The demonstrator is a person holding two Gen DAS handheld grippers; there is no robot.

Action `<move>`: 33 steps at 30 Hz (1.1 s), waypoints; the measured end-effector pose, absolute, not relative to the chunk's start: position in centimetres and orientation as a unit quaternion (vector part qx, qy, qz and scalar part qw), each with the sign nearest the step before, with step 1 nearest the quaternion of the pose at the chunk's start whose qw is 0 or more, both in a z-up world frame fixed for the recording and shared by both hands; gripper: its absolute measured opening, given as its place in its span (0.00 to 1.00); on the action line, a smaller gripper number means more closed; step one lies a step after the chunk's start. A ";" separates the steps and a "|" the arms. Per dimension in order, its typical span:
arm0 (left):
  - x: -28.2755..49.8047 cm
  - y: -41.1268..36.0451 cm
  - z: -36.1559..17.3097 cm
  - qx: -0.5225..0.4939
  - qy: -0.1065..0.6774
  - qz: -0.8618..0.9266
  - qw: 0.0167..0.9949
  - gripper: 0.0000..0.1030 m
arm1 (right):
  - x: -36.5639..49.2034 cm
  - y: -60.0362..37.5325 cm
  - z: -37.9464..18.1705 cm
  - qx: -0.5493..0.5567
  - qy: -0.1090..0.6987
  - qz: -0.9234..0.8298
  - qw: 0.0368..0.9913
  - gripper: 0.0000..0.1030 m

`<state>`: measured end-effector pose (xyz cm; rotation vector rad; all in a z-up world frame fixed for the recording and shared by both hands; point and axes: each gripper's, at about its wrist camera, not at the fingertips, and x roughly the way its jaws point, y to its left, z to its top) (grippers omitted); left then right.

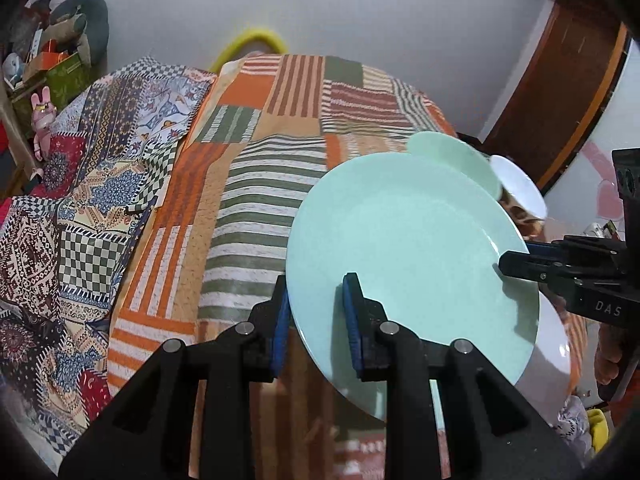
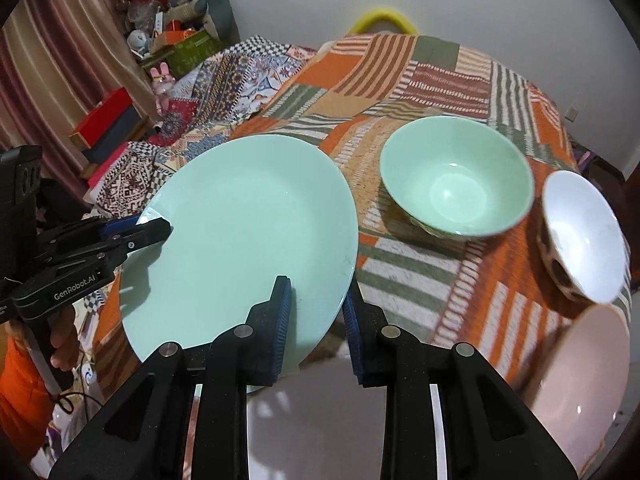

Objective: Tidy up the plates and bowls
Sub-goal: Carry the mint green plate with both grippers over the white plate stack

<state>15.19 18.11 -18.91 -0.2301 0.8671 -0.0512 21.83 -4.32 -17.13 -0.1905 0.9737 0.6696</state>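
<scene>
left hand-held gripper (image 1: 316, 312) and right hand-held gripper (image 2: 318, 312): both clamp mint plate (image 2: 248, 232) rim | patchwork cloth (image 1: 248, 184) | white wall (image 1: 380, 20)

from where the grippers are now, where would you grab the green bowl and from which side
Take the green bowl by its rim, one finger inside and one outside the wall, coming down from above on its near edge. It sits upright and open on the tablecloth, the rim is thin, and the body looks too wide to span.
</scene>
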 end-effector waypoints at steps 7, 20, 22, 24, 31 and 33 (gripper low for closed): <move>12.7 15.2 -17.2 -0.113 0.417 -0.040 0.901 0.23 | 19.2 -7.2 -15.7 -0.082 0.442 0.314 0.836 0.23; 9.7 9.2 -17.1 -0.096 0.432 -0.067 0.894 0.23 | 15.7 -12.6 -16.2 -0.056 0.445 0.299 0.842 0.23; 9.4 8.5 -17.3 -0.093 0.436 -0.072 0.892 0.23 | 15.2 -13.6 -16.6 -0.048 0.449 0.295 0.842 0.23; 9.2 7.8 -17.5 -0.091 0.440 -0.075 0.890 0.23 | 14.8 -14.1 -16.8 -0.043 0.452 0.291 0.842 0.23; 8.9 5.8 -18.7 -0.083 0.456 -0.086 0.882 0.23 | 14.0 -15.8 -18.3 -0.030 0.468 0.282 0.837 0.23; 8.9 5.4 -19.0 -0.080 0.460 -0.088 0.880 0.23 | 13.9 -16.3 -18.7 -0.025 0.474 0.278 0.835 0.23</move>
